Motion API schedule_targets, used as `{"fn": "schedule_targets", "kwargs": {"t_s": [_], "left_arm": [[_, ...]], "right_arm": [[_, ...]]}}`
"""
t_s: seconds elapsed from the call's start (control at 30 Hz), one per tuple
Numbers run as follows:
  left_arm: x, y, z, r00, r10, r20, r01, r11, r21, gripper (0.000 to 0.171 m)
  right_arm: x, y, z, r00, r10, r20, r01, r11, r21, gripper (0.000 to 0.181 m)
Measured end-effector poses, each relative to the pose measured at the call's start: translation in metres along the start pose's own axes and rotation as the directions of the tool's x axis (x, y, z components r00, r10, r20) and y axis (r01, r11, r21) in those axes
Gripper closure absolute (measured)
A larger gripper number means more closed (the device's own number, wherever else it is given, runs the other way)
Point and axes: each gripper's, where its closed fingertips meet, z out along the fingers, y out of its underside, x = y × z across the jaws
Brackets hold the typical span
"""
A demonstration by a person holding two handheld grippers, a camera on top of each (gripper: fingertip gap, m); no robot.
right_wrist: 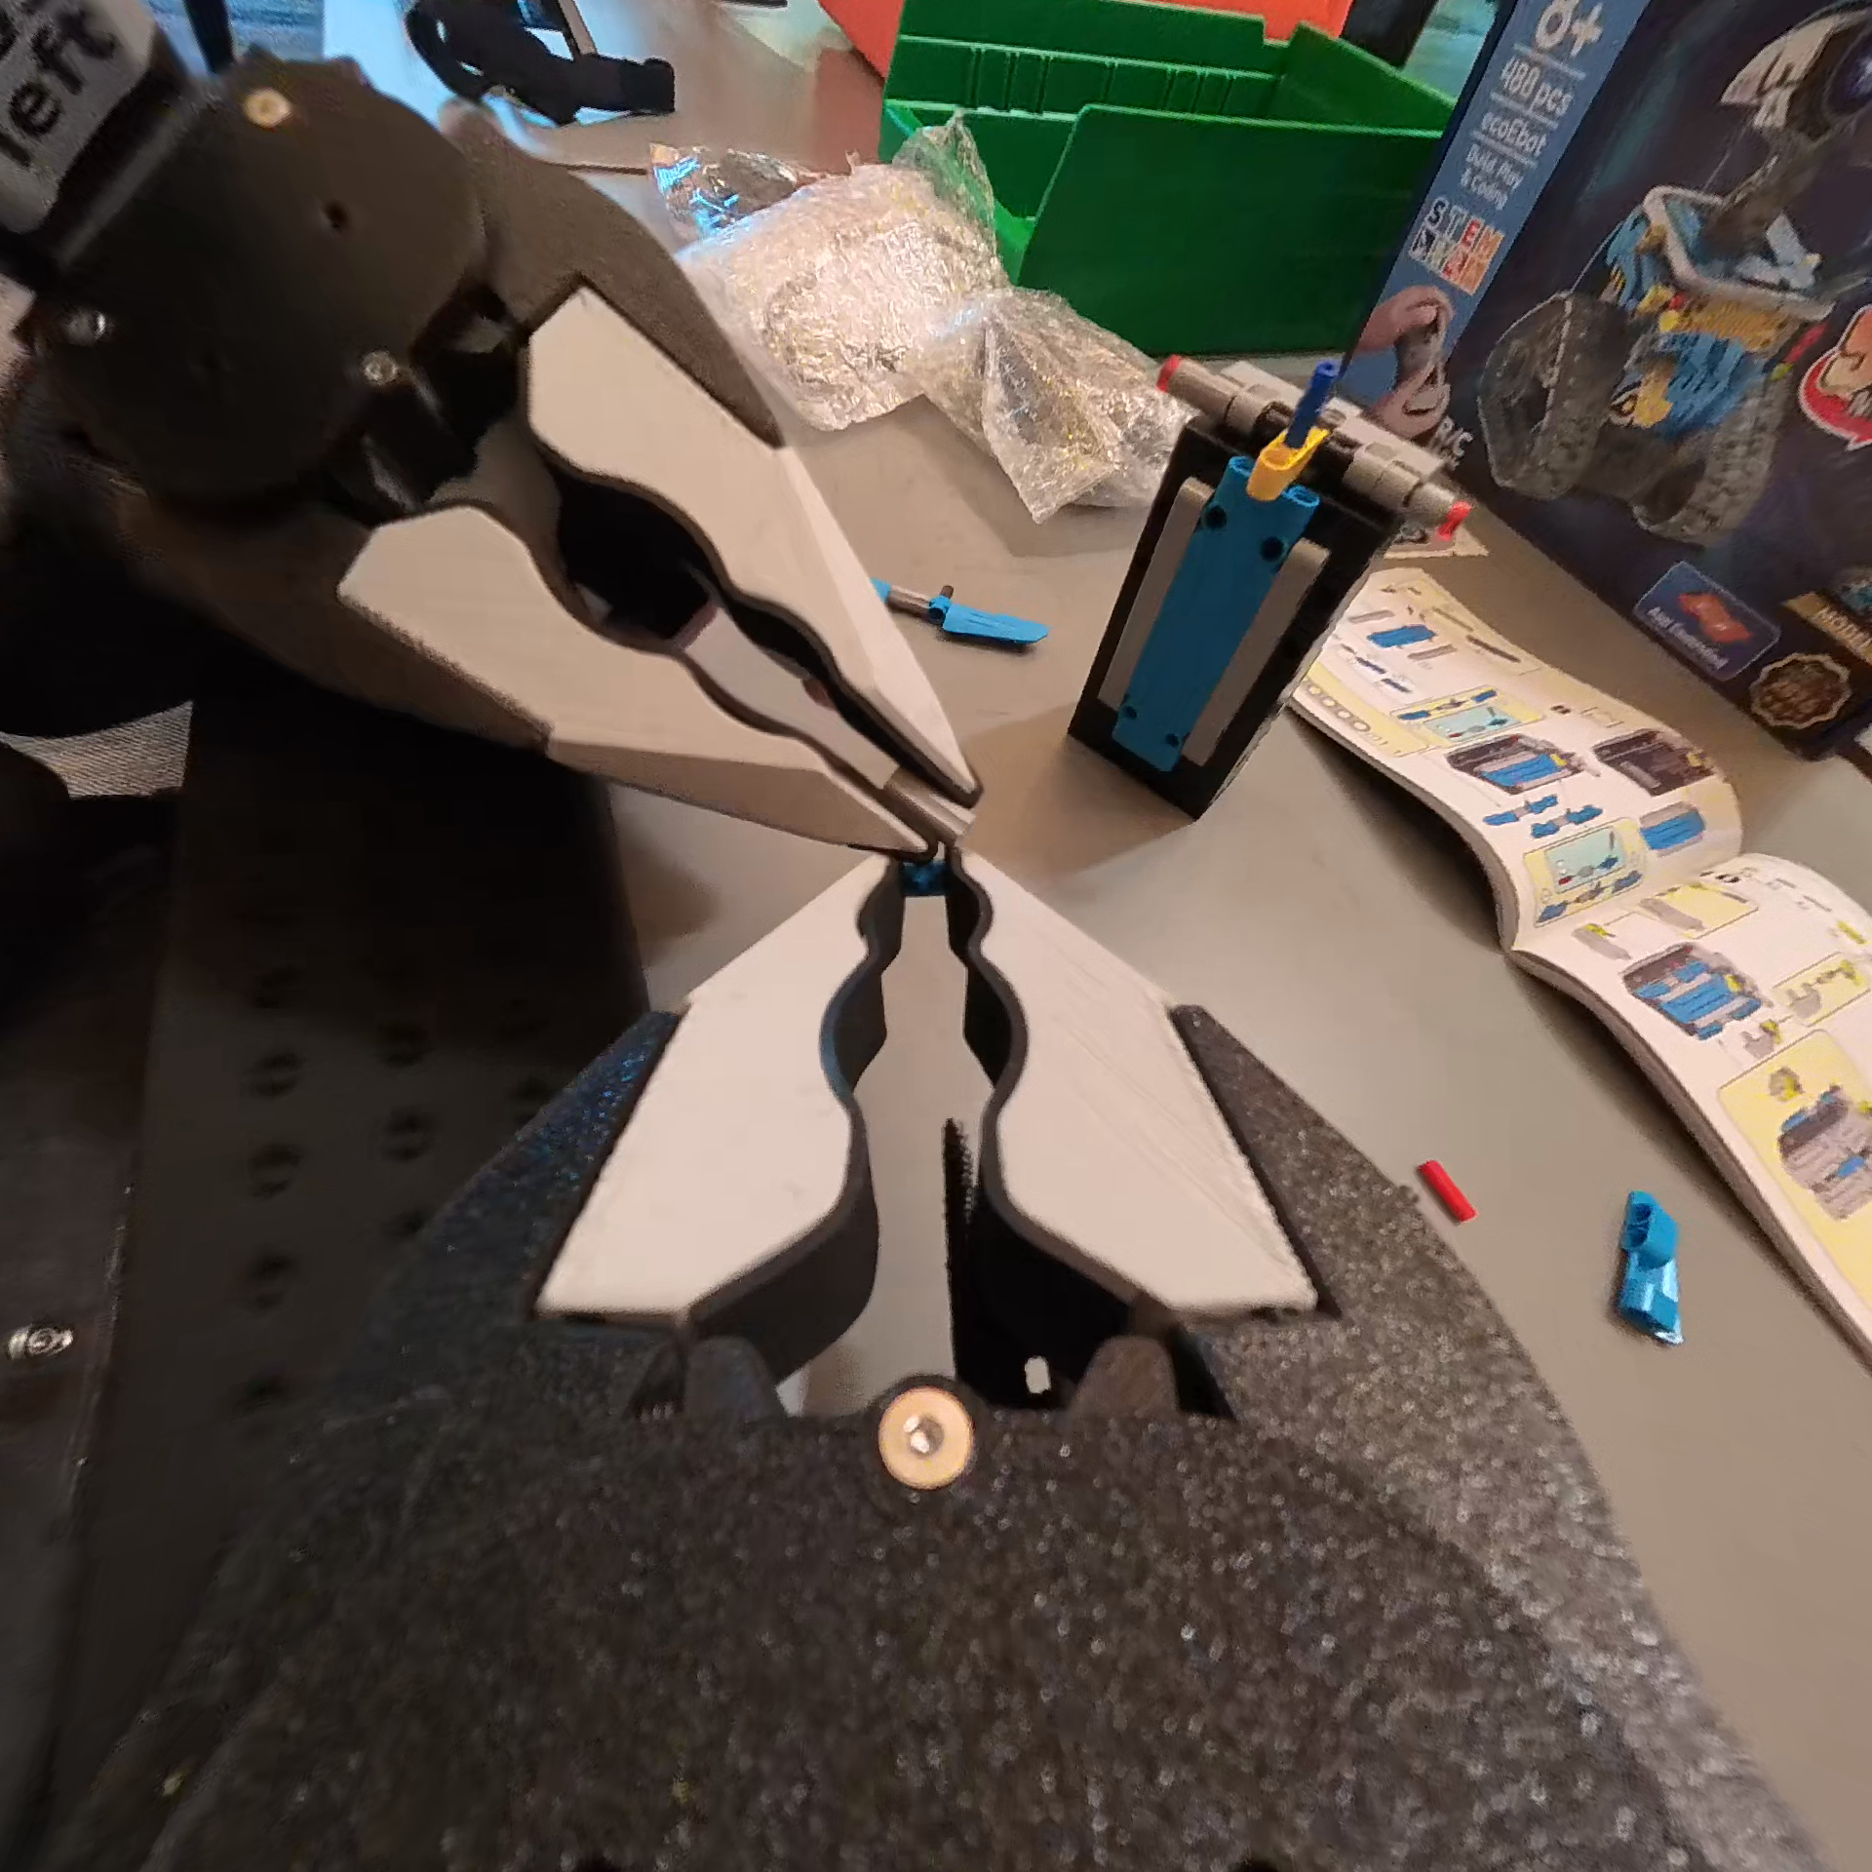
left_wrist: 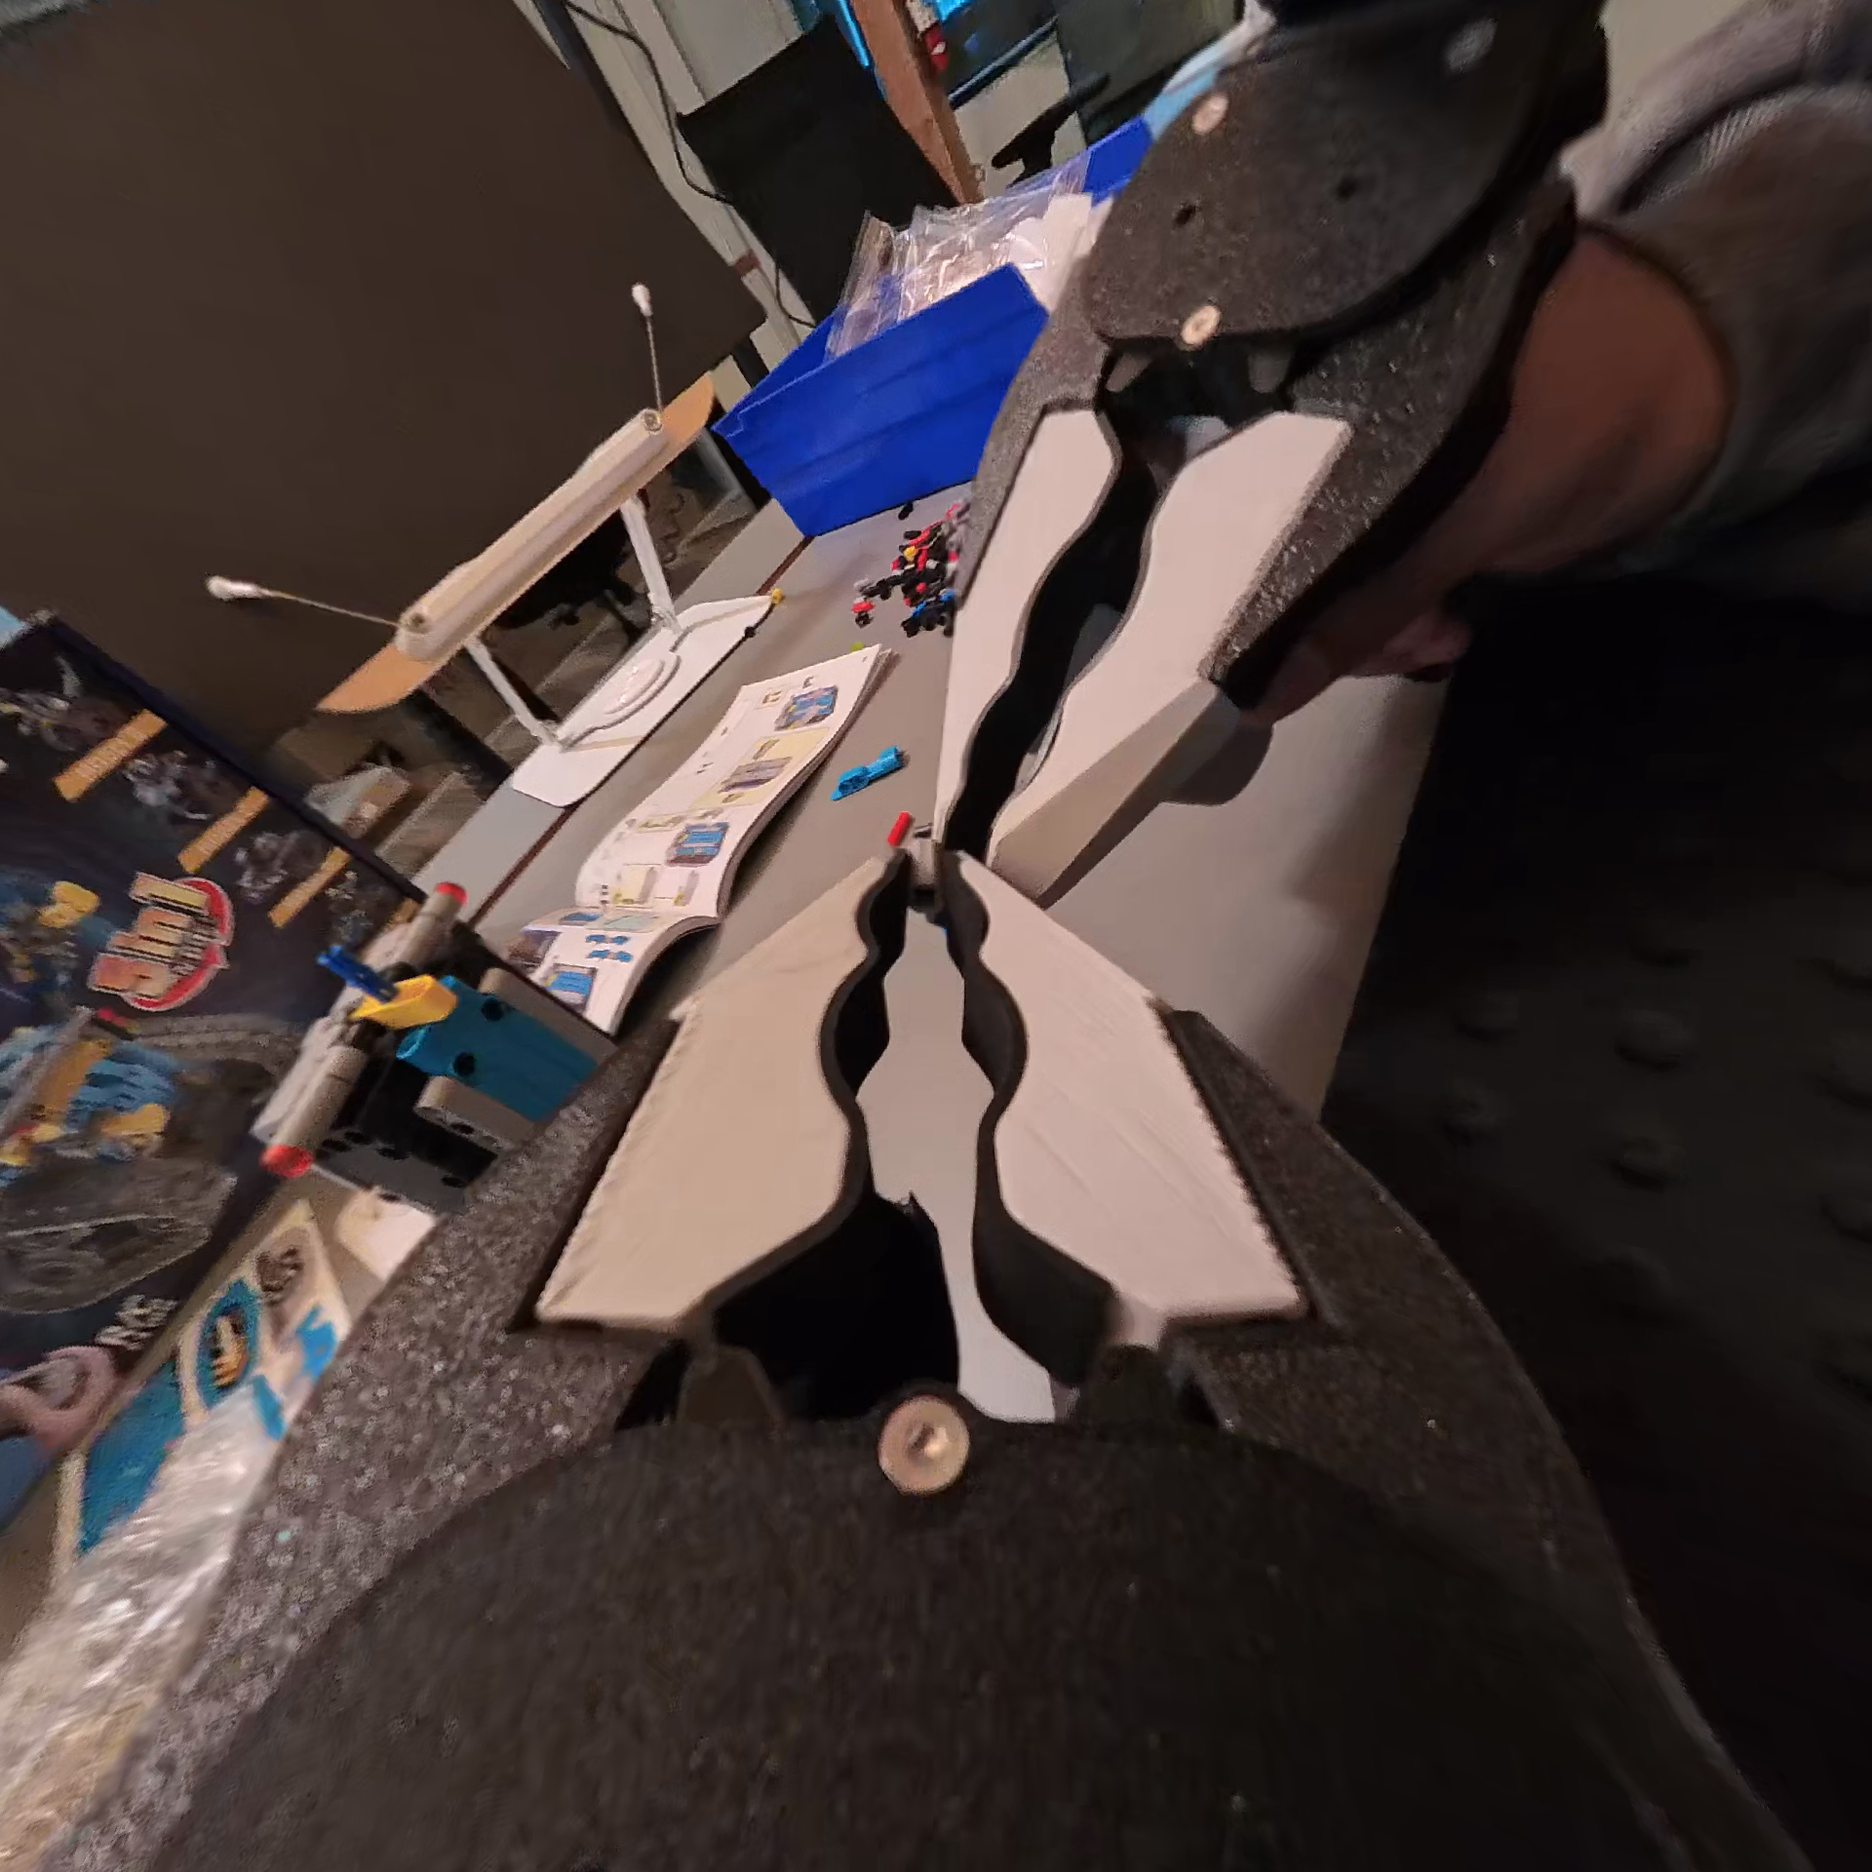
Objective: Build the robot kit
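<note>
We've got the left gripper (right_wrist: 937,815) clenched on a grey pin (right_wrist: 927,807), tip to tip above the right gripper (right_wrist: 924,873), pinching a blue piece (right_wrist: 922,877).

The left gripper (right_wrist: 937,815) pinches a short grey pin (right_wrist: 927,807); the right gripper (right_wrist: 924,873) clamps a small blue connector (right_wrist: 920,877), tips nearly touching.

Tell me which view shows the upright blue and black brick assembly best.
The right wrist view: the assembly stands upright and sharp on the grey table, its blue front facing the camera. The left wrist view catches it only at the left edge, tilted and blurred.
</note>
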Motion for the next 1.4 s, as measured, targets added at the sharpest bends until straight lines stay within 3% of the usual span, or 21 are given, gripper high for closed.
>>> {"fn": "schedule_targets", "kwargs": {"t_s": [0.1, 0.17, 0.27, 0.37, 0.43, 0.63, 1.0, 1.13, 1.3, 1.4], "left_arm": [[0.0, -0.006, -0.004, 0.999, 0.04, 0.008, -0.04, 0.999, 0.032, 0.166], [-0.007, -0.016, -0.012, 0.99, -0.131, -0.06, 0.138, 0.983, 0.119, 0.165], [-0.024, -0.039, -0.034, 0.882, -0.398, -0.25, 0.46, 0.843, 0.28, 0.165], [-0.037, -0.057, -0.049, 0.775, -0.499, -0.389, 0.627, 0.689, 0.365, 0.165], [-0.036, -0.062, -0.053, 0.726, -0.517, -0.454, 0.68, 0.635, 0.365, 0.166], [-0.031, -0.065, -0.053, 0.715, -0.506, -0.483, 0.688, 0.631, 0.357, 0.166], [-0.026, -0.065, -0.051, 0.701, -0.503, -0.506, 0.697, 0.633, 0.337, 0.166], [-0.028, -0.061, -0.049, 0.765, -0.485, -0.423, 0.634, 0.684, 0.361, 0.166], [-0.026, -0.053, -0.042, 0.883, -0.39, -0.261, 0.465, 0.803, 0.373, 0.165], [-0.023, -0.049, -0.038, 0.908, -0.354, -0.225, 0.415, 0.839, 0.353, 0.166]], "right_arm": [[-0.003, -0.003, -0.002, 0.998, 0.035, 0.048, -0.036, 0.999, 0.03, 0.174], [0.0, -0.015, -0.011, 0.993, 0.087, 0.077, -0.096, 0.989, 0.109, 0.174], [0.003, -0.045, -0.036, 0.959, 0.19, 0.208, -0.248, 0.919, 0.305, 0.174], [0.004, -0.084, -0.064, 0.845, 0.305, 0.439, -0.504, 0.727, 0.466, 0.174], [0.0, -0.085, -0.056, 0.848, 0.301, 0.437, -0.5, 0.728, 0.469, 0.174], [-0.008, -0.095, -0.049, 0.824, 0.304, 0.478, -0.536, 0.693, 0.483, 0.174], [-0.012, -0.094, -0.045, 0.802, 0.311, 0.509, -0.558, 0.695, 0.454, 0.174], [-0.009, -0.091, -0.041, 0.777, 0.356, 0.519, -0.595, 0.683, 0.423, 0.174], [-0.005, -0.083, -0.036, 0.676, 0.444, 0.588, -0.703, 0.63, 0.331, 0.175], [-0.005, -0.076, -0.034, 0.62, 0.477, 0.623, -0.742, 0.613, 0.27, 0.175]]}}
